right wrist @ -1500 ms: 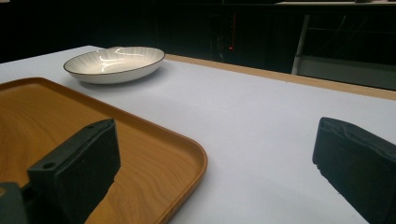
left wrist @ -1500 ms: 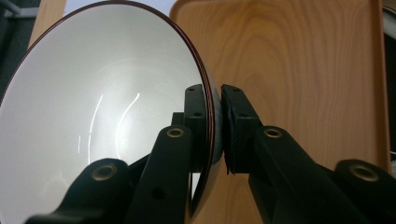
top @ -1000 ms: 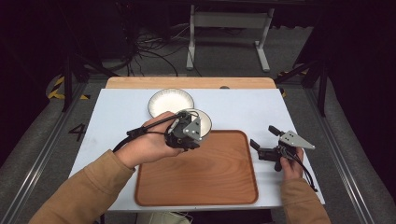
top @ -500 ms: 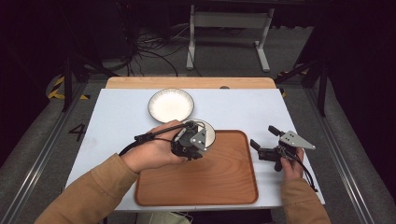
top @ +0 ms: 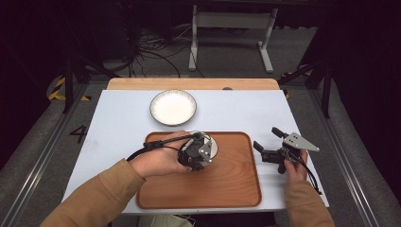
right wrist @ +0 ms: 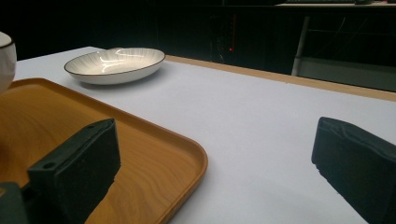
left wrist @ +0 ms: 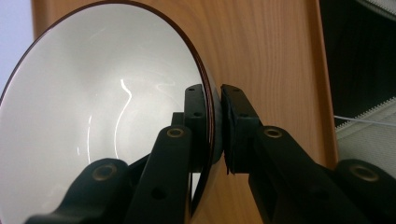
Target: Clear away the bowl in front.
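Pinching the white dark-rimmed ceramic bowl (left wrist: pixel 93 107) by its rim, your left gripper (top: pixel 196 153) keeps it level above the brown wooden tray (top: pixel 227 189) at frame centre. Your right gripper (top: pixel 279 149) idles, jaws spread.

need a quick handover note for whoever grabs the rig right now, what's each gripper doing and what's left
Left gripper: shut on the rim of the white bowl, over the wooden tray.
Right gripper: open, nothing between its jaws, by the tray's right edge.
Striped plate: on the white table, beyond the tray.
Done: bowl brought over the tray.
Left: probably set the bowl down and release it; the plate may follow.
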The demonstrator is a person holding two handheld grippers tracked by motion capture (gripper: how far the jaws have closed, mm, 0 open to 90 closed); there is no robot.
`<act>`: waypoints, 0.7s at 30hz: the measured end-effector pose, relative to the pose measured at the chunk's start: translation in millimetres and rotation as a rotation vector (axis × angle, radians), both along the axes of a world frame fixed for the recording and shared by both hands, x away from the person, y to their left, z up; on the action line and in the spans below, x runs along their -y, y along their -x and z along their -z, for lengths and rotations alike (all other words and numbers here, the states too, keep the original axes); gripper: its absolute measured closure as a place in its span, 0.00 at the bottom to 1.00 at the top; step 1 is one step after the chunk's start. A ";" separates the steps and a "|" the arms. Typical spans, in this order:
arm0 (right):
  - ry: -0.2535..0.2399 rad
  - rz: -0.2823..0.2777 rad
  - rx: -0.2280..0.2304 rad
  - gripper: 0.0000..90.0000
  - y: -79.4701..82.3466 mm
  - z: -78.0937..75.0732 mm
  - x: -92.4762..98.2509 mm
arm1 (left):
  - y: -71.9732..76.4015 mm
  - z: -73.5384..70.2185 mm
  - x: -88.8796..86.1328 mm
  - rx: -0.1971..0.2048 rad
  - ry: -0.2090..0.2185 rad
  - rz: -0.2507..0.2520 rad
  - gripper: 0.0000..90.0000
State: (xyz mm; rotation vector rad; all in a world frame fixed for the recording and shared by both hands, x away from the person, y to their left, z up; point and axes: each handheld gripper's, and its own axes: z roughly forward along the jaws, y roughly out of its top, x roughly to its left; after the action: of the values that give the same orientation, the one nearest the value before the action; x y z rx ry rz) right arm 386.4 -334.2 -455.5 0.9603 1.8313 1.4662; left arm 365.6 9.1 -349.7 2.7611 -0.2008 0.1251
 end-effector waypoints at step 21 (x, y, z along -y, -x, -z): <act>-0.001 0.001 -0.001 0.01 -0.2 0.0 0.1 | -4.5 28.6 10.0 -0.045 0.037 -0.023 0.91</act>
State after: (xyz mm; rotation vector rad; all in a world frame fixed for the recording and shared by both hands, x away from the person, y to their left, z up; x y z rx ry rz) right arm 386.6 -334.4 -455.5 0.9624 1.8309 1.4670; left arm 370.1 -0.9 -378.4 2.7274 -0.1534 0.0719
